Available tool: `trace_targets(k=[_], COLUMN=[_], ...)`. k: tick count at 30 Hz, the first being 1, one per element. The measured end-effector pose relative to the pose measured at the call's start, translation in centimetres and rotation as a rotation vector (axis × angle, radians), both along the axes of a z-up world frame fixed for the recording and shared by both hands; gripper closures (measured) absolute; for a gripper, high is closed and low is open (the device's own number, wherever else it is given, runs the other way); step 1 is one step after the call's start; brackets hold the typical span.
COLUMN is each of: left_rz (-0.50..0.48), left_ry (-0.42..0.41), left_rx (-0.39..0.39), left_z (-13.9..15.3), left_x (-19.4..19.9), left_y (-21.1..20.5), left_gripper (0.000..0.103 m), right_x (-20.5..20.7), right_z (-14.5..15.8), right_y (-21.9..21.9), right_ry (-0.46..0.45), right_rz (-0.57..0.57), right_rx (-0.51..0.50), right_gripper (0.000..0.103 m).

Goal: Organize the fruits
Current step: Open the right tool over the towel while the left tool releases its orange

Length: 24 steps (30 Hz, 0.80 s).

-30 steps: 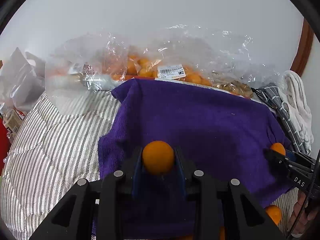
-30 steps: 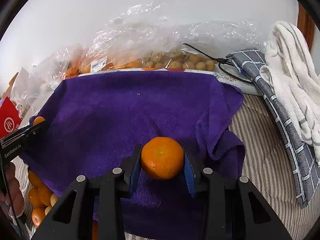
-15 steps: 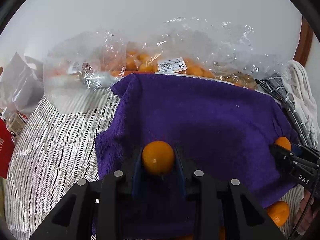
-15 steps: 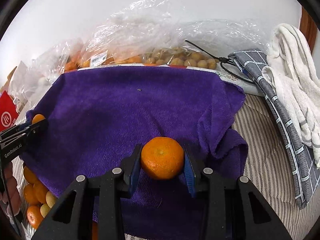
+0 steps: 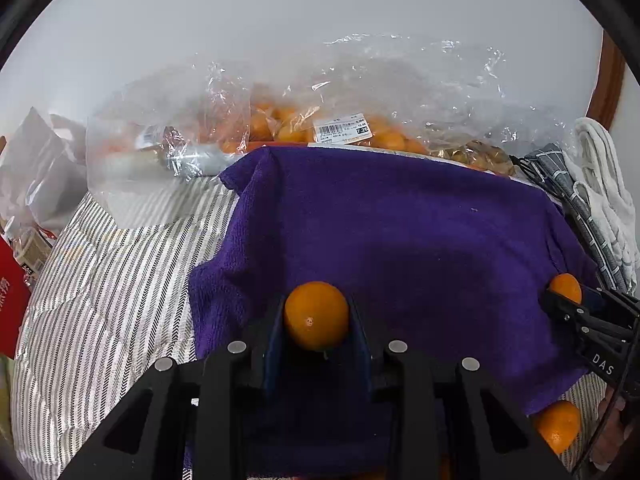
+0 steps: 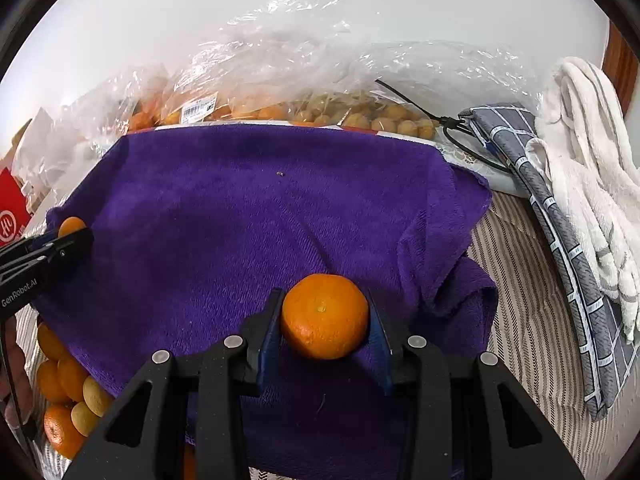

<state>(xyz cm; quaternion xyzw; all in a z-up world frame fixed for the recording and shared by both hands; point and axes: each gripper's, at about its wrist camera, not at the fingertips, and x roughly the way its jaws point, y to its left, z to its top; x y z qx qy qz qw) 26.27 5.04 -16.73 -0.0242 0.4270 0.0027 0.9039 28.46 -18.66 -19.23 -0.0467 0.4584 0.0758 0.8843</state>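
Orange kumquat (image 5: 316, 315) clamped in left jaws; mandarin (image 6: 324, 316) in right jaws.

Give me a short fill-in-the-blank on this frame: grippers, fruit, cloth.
1. Each gripper is shut on one orange ____.
2. The left gripper and the right gripper both hang over a ____ towel.
3. Behind the towel lie clear ____ bags with more fruit inside.
4. The striped bedding shows on the towel's ____ side in the left wrist view.

Missing words: fruit; purple; plastic; left
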Motion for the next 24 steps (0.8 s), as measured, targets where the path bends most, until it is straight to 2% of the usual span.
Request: trace_targets(k=[13, 15, 17, 19, 21, 24], left_rz=[0.001, -0.002, -0.003, -0.004, -0.005, -0.009], left_ry=[-0.001, -0.017, -0.037, -0.058, -0.076, -0.100], left_rx=[-0.017, -0.031, -0.045, -0.063, -0.077, -0.088], left_z=[0.2, 0.6, 1.0, 1.5, 1.9, 2.2], left_x=[-0.2, -0.4, -0.6, -0.9, -1.1, -1.4], left_y=[0.0, 0.1, 0.2, 0.3, 0.3, 0.3], left_gripper=[0.073, 0.070, 0.061, 0.059, 0.058, 0.058], right_x=[-0.4, -0.7, -0.9, -1.2, -1.5, -1.9], right_z=[0.4, 0.6, 0.8, 1.1, 1.4, 2.1], right_y=[0.0, 0.0, 0.2, 0.5, 0.7, 1.2], right_ry=[-0.017, -0.025, -0.033, -0.043, -0.056, -0.082], right_rz=[-0.013, -0.013, -0.010, -0.003, 0.008, 0.022], right_rx=[0.012, 0.017, 0.020, 0.024, 0.039, 0.067], right_gripper=[0.044, 0.043, 0.042, 0.042, 0.034, 0.031])
